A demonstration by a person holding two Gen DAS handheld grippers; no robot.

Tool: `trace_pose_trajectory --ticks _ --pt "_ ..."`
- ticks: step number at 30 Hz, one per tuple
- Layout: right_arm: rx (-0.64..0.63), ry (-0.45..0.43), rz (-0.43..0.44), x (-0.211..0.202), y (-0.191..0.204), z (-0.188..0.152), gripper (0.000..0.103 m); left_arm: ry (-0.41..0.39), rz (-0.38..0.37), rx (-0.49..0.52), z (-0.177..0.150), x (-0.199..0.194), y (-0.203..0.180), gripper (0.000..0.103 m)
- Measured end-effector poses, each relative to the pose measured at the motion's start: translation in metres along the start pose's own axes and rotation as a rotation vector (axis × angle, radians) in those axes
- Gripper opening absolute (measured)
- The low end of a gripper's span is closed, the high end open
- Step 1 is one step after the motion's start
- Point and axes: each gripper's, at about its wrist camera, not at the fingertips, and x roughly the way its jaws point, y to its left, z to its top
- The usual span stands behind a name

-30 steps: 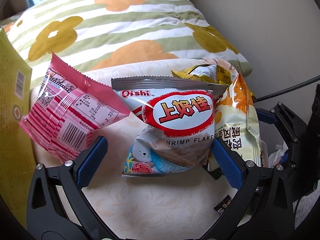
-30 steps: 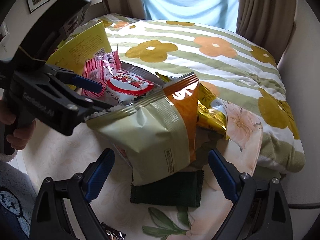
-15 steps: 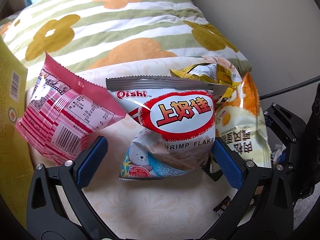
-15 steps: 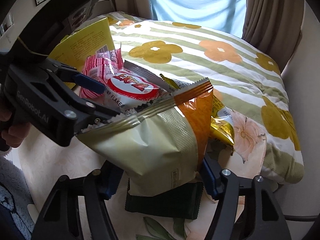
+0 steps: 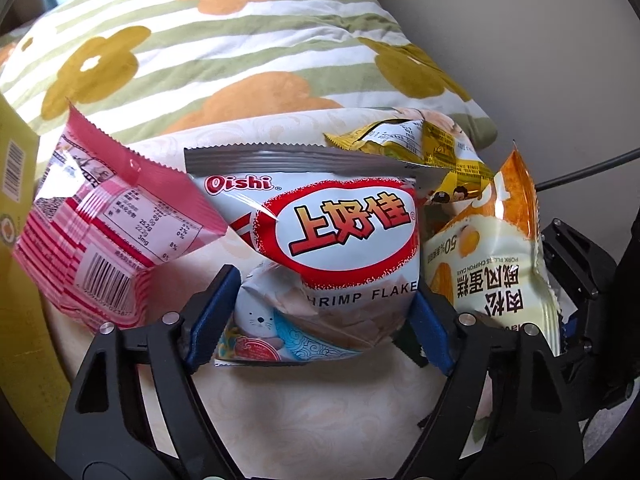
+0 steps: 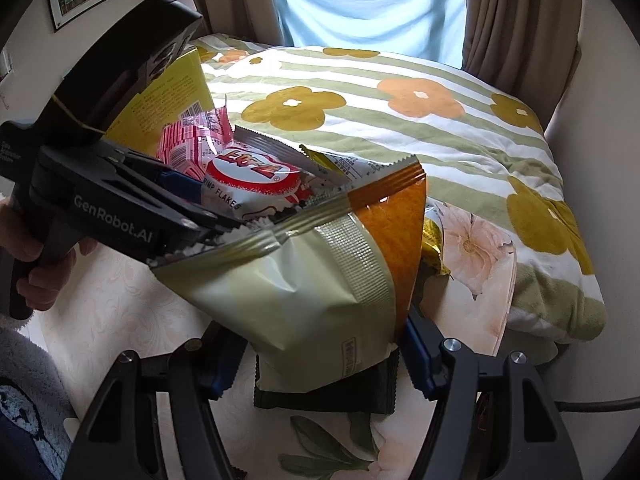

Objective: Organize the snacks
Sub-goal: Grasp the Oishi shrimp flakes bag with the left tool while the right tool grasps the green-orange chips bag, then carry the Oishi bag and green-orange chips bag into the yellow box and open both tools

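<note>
My left gripper is shut on the white and red Oishi shrimp flakes bag, its blue pads pressing both lower sides. The bag also shows in the right wrist view. My right gripper is shut on the pale green and orange chiffon cake bag, gripping its lower end; this bag stands at the right of the left wrist view. A pink snack bag leans to the left of the Oishi bag. A gold packet lies behind.
A yellow box stands at the left behind the snacks. A dark green packet lies flat under the cake bag. The cream floral cloth covers the table. A striped flowered pillow lies beyond it.
Both grippers have closed from wide open onto their bags: the left on the Oishi bag, the right on the cake bag. Both views have moved a little closer.
</note>
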Motion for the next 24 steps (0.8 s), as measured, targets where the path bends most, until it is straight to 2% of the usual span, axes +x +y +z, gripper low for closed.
trace_pose_trajectory --ticks 6,16,24 --pt "0.017 -0.004 -0.015 0.000 0.003 -0.002 0.064 -0.009 -0.010 -0.001 -0.004 -0.004 -0.001 0.065" --pt "0.034 -0.013 -0.035 -0.013 0.013 -0.007 0.064 -0.048 -0.004 -0.021 -0.015 -0.023 -0.001 0.063" --pt "0.094 -0.033 -0.066 -0.048 0.019 -0.009 0.064 -0.146 -0.001 -0.047 -0.034 -0.075 -0.006 0.063"
